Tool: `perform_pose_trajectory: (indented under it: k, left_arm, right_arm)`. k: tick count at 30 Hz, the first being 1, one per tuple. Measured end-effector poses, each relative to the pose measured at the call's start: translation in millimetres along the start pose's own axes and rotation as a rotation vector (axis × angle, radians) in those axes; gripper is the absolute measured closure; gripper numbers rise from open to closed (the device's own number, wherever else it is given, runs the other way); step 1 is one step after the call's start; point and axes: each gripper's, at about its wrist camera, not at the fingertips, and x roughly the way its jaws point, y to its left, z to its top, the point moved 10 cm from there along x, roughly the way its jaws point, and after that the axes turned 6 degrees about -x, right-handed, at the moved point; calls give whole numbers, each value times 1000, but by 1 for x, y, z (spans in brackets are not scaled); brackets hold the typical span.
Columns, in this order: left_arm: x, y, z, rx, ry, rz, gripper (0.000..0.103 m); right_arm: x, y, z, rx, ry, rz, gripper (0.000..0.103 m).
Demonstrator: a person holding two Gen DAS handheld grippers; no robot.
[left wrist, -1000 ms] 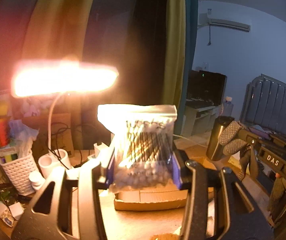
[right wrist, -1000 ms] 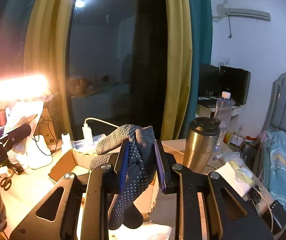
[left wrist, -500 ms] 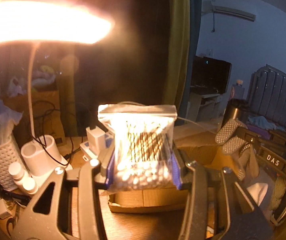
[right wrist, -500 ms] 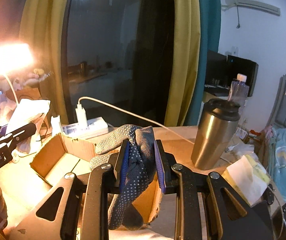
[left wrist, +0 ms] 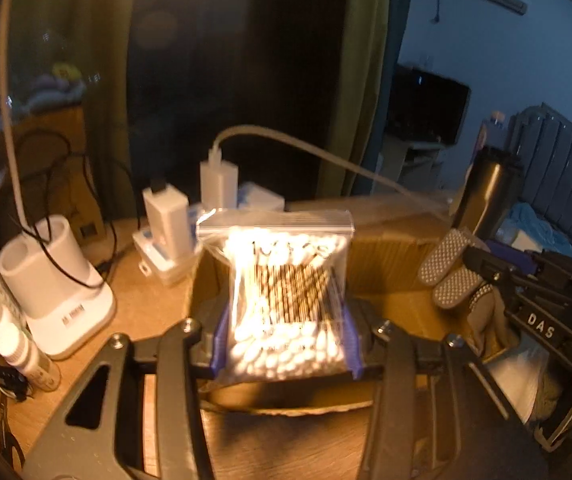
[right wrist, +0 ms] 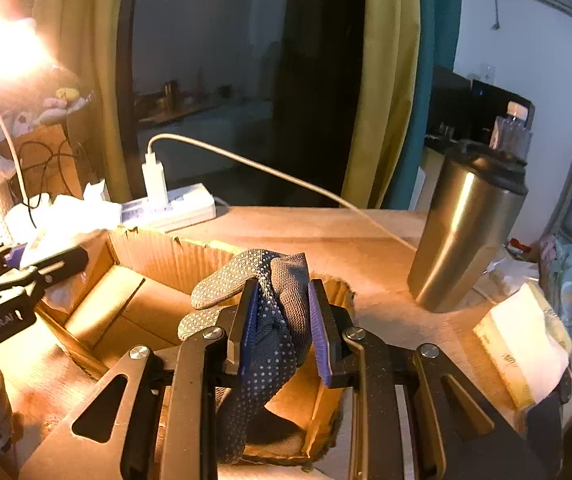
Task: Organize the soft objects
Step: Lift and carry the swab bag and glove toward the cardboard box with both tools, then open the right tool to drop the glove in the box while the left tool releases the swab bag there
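The left tongs (left wrist: 286, 336) pinch a clear zip bag of cotton swabs (left wrist: 282, 292), held upright over the near edge of an open cardboard box (right wrist: 134, 292) on the wooden worktop (right wrist: 382, 248). The right tongs (right wrist: 282, 328) pinch a grey dotted glove (right wrist: 274, 312), which droops into the same box. Beyond the box stand a steel tumbler (right wrist: 466, 232) to the right and a white power strip (right wrist: 174, 208) by the curtains (right wrist: 390, 80).
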Motion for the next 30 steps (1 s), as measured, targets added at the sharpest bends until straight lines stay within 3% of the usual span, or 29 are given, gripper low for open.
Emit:
perform_pose_trajectory:
  k: [8, 14, 17, 20, 30]
  left_arm:
    - [18, 6, -14, -14, 116, 26, 56]
    - [19, 8, -15, -6, 135, 53, 51]
    - [15, 7, -11, -2, 121, 59, 49]
    - [7, 5, -6, -4, 104, 54, 30]
    - [-37, 1, 12, -12, 6, 44, 28]
  right_arm:
    - [14, 8, -10, 11, 56, 36, 75]
    - [12, 6, -9, 37, 69, 56, 51]
    - [7, 6, -6, 40, 60, 57, 48]
    - [1, 6, -2, 35, 51, 54, 47]
    - [-40, 7, 8, 29, -8, 31, 47]
